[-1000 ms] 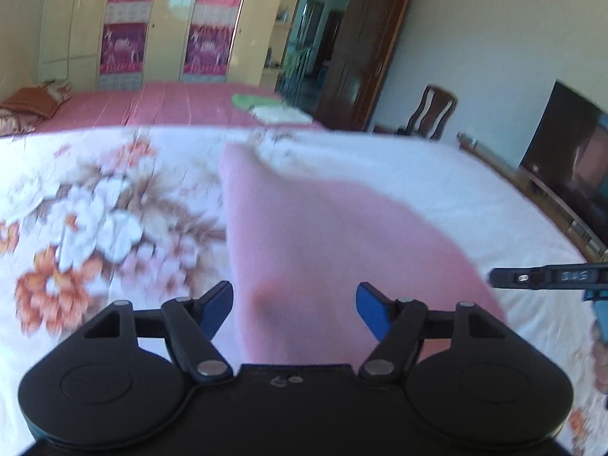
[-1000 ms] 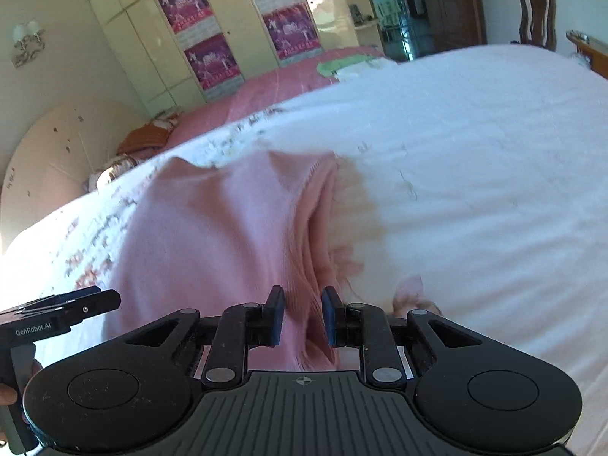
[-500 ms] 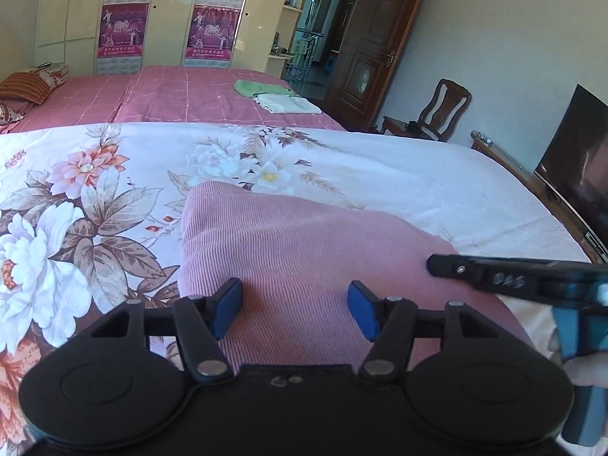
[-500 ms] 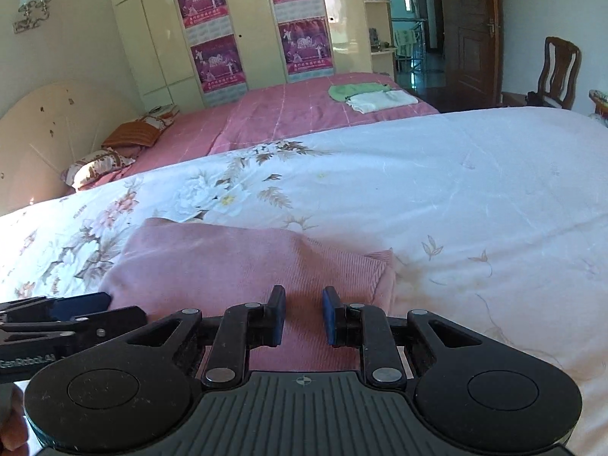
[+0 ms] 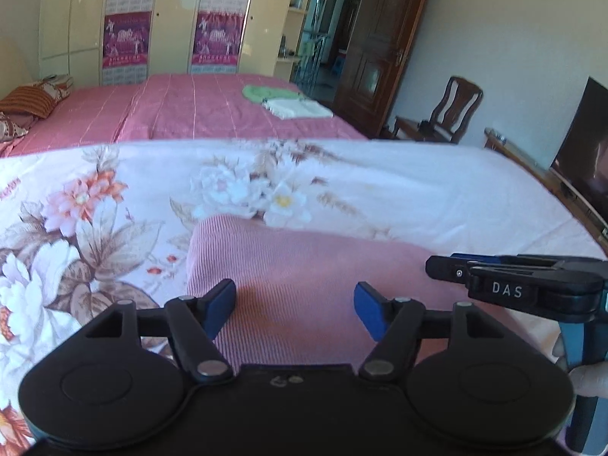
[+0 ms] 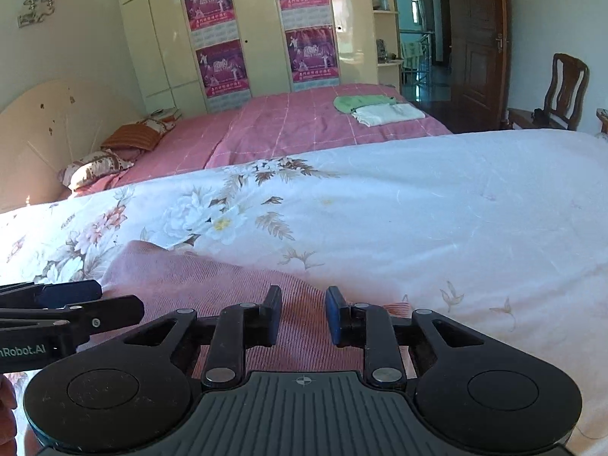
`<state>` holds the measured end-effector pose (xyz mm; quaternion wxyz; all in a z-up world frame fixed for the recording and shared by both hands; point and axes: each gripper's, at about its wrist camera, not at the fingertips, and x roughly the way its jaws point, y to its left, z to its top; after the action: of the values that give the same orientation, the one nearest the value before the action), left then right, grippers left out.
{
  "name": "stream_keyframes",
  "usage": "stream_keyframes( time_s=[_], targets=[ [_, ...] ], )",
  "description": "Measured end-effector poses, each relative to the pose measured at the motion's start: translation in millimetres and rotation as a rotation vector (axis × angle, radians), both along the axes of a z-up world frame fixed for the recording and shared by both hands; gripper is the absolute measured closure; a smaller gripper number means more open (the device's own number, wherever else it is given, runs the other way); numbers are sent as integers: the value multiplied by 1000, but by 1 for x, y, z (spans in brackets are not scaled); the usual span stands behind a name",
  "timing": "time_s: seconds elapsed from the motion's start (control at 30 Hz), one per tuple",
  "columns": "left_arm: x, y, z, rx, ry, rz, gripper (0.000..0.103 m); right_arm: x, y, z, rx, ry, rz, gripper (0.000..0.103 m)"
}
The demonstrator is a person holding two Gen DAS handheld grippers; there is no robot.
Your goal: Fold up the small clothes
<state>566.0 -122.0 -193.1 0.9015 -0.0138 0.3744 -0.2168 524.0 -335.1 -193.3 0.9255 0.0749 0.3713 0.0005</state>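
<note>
Pink ribbed garment (image 5: 304, 277) — lies flat, folded, on the near edge of the floral bedspread (image 5: 114, 197), its far edge straight, one corner rounded at the left.

Left gripper (image 5: 294, 304) — above the garment's near part, jaws wide apart and opening; blue pads (image 5: 220, 306) clear of the cloth, which shows beneath and between them, not pinched.

Right gripper (image 6: 303, 313) — just beside the left one, over the garment's right part; jaws narrowly parted and opening, pink cloth visible in the gap, no clamp on it to be made out.

Beyond: second bed with pink checked cover (image 6: 296, 121), carrying a green cloth (image 6: 361, 102) and a white folded cloth (image 6: 387, 113); cream wardrobe (image 6: 258, 30) with posters; wooden chair (image 6: 562, 91); dark wooden door (image 5: 383, 45).
</note>
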Motion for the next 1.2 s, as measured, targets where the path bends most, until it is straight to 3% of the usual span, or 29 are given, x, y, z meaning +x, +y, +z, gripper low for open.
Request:
stream_keyframes(
  time_s=[0.1, 0.2, 0.37, 0.5, 0.77, 0.87, 0.97, 1.2],
  targets=[
    [-2, -1, -4, 2, -6, 8, 35, -5, -10, -18, -9, -22, -17, 69],
    [-9, -3, 1, 10, -17, 1, 36, -5, -10, -19, -11, -27, -18, 69],
    [-31, 11, 14, -30, -39, 6, 34, -24, -7, 7, -2, -59, -21, 69],
    [-49, 8, 17, 24, -66, -10, 34, -58, 10, 20, -2, -84, 32, 69],
    [-71, -9, 14, 154, -111, -49, 34, -77, 26, -11, -62, 8, 44, 69],
    [-82, -7, 20, 143, -89, -45, 34, -89, 25, 8, -22, -15, 25, 69],
    [-99, -3, 23, 138, -77, -58, 34, -110, 33, 19, -51, -25, 44, 69],
    [-124, -3, 18, 153, -47, -95, 34, -149, 42, 8, -95, 33, 29, 69]
  ],
)
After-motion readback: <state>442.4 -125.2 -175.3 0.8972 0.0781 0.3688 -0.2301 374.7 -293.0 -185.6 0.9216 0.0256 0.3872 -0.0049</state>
